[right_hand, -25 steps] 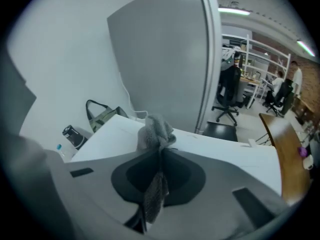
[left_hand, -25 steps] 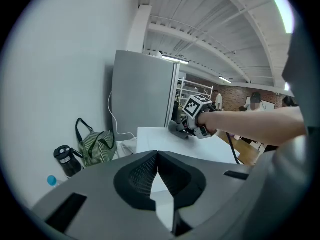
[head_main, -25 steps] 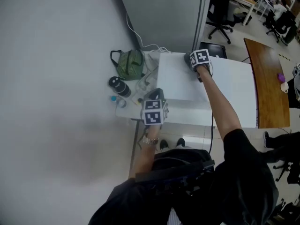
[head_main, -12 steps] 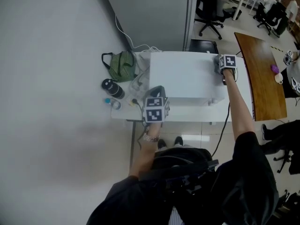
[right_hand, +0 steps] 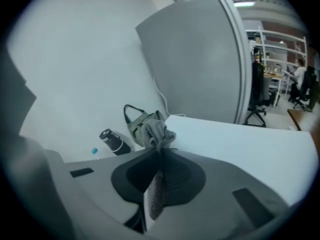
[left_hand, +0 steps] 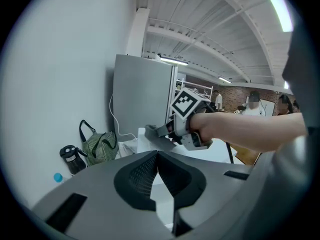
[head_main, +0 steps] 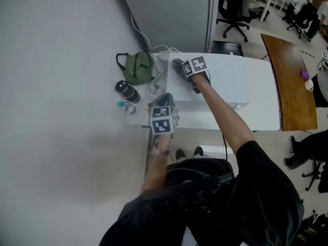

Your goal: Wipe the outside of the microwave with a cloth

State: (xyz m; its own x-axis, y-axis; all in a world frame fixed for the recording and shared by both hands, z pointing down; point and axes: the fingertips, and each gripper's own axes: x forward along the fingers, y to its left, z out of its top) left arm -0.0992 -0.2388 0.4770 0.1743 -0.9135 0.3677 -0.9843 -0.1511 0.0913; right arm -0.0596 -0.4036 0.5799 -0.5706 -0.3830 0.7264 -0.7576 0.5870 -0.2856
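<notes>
Our right gripper, fingers grasping the cloth, now sits at the left rear corner of the microwave instead of its right edge, so we judge one pass across the top done, while the left gripper hovers clenched on nothing.

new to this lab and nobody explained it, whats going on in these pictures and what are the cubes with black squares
There is no robot: a person holds a two-jaw gripper in each hand, and the marker cubes are parts of those grippers. The overhead picture comes from a camera on the person's head, looking steeply down; the other two come from cameras riding on each gripper, looking along its jaws. The right gripper is shut on a grey cloth, over the top of the white microwave. The left gripper has its jaws together, holding nothing. Beside the microwave on the table are a green striped bag and a dark bottle.
</notes>
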